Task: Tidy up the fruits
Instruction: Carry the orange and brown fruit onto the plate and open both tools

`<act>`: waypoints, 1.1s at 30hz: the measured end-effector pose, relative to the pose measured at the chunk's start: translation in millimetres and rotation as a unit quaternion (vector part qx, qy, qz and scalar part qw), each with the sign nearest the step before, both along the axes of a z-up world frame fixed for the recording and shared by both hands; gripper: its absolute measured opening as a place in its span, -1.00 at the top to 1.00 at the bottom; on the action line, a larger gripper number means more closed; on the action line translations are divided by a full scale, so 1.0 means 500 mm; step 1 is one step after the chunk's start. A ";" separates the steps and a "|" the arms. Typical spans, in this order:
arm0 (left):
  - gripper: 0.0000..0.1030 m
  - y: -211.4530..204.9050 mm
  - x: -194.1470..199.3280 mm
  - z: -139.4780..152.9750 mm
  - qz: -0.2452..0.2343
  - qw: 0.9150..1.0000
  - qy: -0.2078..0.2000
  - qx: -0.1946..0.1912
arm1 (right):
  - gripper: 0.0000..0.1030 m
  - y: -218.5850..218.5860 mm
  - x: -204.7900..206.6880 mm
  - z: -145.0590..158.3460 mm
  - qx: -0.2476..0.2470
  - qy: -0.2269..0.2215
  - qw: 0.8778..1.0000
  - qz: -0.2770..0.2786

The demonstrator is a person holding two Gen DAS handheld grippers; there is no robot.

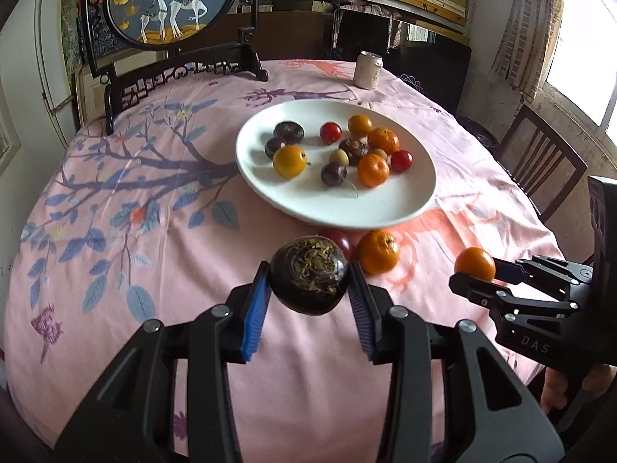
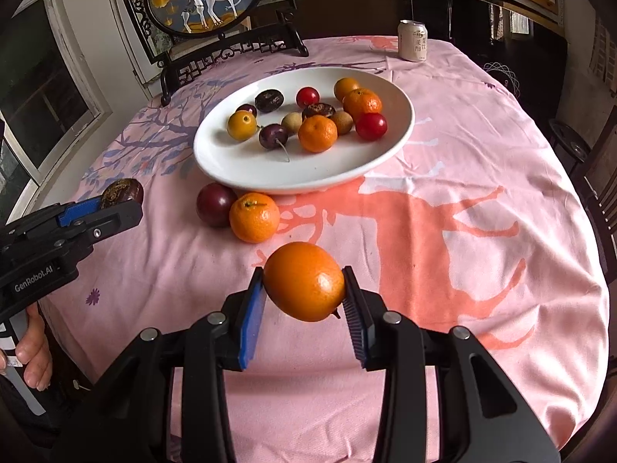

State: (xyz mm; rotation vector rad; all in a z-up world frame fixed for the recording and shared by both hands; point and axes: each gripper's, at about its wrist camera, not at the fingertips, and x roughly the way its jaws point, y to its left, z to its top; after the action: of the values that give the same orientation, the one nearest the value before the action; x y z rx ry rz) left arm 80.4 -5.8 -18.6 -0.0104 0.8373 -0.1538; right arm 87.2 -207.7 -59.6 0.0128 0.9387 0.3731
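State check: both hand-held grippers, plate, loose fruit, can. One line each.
left hand-held gripper: shut on dark water chestnut, off the cloth
right hand-held gripper: shut on orange fruit, off the cloth
white plate: on the tablecloth, holding mixed fruit
mandarin: loose on the cloth, by the plate
dark plum: loose, beside the mandarin
can: upright, far side

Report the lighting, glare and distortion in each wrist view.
Left wrist view: the window at upper right is blown out white, the table edge bows from fisheye, and the white plate stays sharp. Right wrist view: even daylight, a small highlight on the held orange fruit, dark vignetted corners.
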 end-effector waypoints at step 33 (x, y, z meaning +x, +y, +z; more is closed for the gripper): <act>-0.68 -0.023 0.238 0.058 0.031 1.000 0.002 -0.004 | -0.21 -0.010 0.146 0.075 -0.043 -0.057 0.997 -0.021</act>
State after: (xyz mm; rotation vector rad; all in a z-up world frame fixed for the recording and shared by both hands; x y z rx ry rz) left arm 199.3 -17.4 10.7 -0.0435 0.8388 -0.0990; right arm 160.3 -212.9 -22.0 -0.0675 0.8398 0.2916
